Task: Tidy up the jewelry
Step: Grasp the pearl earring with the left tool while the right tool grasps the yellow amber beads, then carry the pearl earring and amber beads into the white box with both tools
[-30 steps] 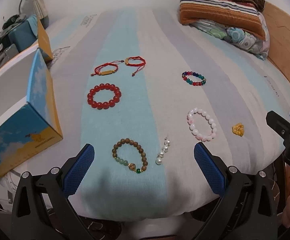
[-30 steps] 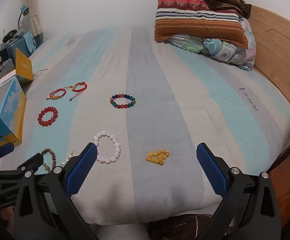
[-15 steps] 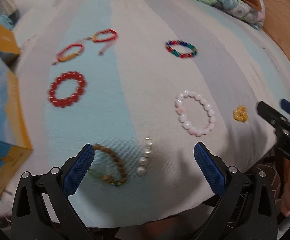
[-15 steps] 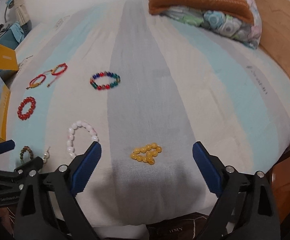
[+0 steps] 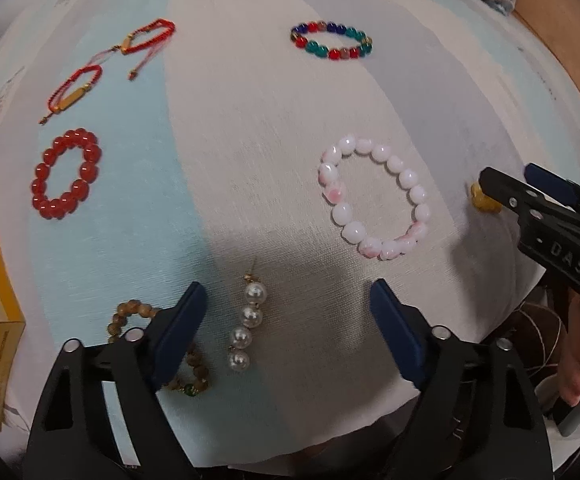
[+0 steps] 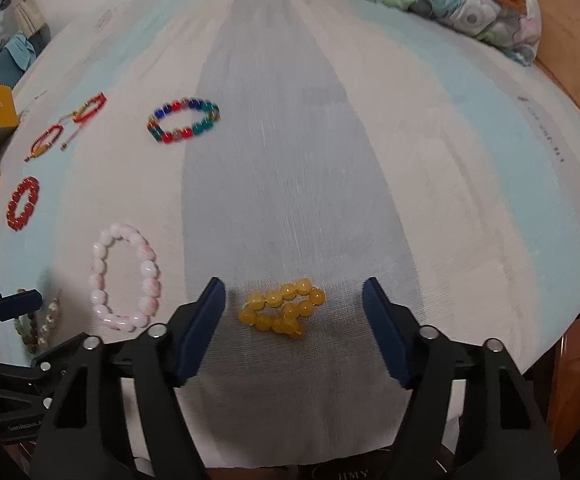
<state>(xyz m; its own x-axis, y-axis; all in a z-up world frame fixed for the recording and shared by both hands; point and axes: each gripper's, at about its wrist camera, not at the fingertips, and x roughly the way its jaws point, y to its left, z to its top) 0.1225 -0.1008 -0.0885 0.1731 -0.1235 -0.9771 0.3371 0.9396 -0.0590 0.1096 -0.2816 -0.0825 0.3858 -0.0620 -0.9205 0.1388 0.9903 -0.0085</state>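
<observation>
The right claw hangs released over the near edge of the bed, its jaws spread either side of the amber beads without touching them; this looks like the approach to a first pick-up, and the next move calls for lowering onto the bunched strand and pinching across it. The left claw is released too, with the pearl drop lying between its jaws, nearer the left one, which also covers part of the wooden bracelet. The amber beads are round, glossy and folded into a small clump, so they may roll or slip when squeezed. Just beside them lies the pink bracelet; farther up are the multicolour bracelet, red bracelet and red cords.
</observation>
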